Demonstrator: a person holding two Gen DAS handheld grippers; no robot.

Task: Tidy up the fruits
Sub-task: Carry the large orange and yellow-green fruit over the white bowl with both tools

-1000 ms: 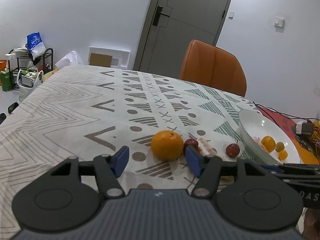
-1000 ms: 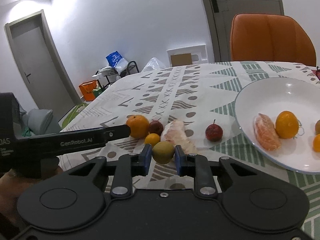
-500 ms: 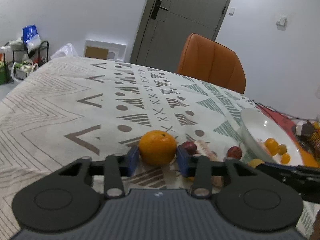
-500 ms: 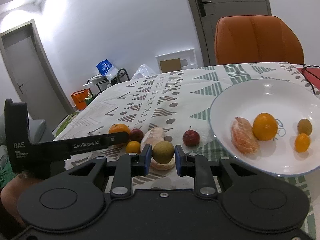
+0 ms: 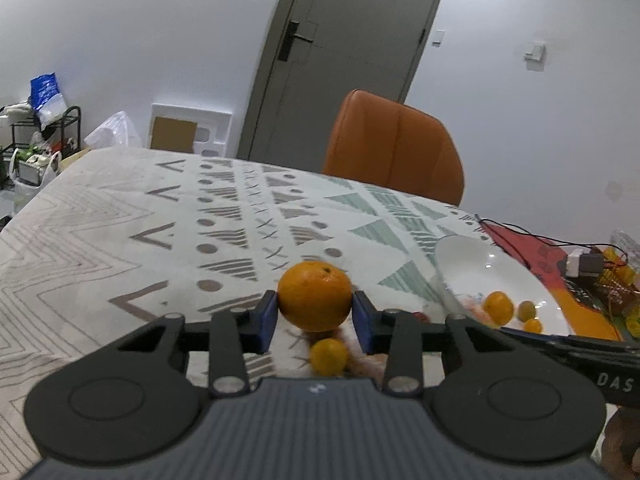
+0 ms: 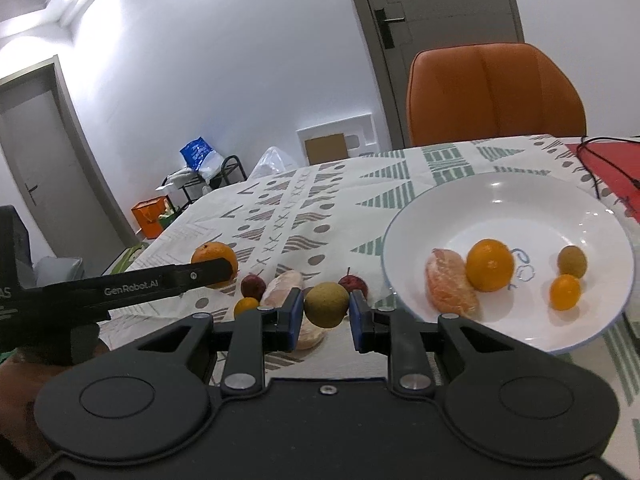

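Both tools are closed on fruit — my left tool point(image 5: 315, 318) has just clamped onto the big orange point(image 5: 315, 295), blue pads pressed against its two sides, and my right tool point(image 6: 325, 312) grips a small greenish-brown fruit point(image 6: 326, 304). Below the orange, a little kumquat point(image 5: 329, 356) lies on the patterned desk point(image 5: 120, 216). Further right sits the white plate point(image 6: 500, 200) — a peeled segment point(image 6: 450, 286), another orange and two small fruits in it. Beyond stands an orange chair point(image 5: 394, 146).
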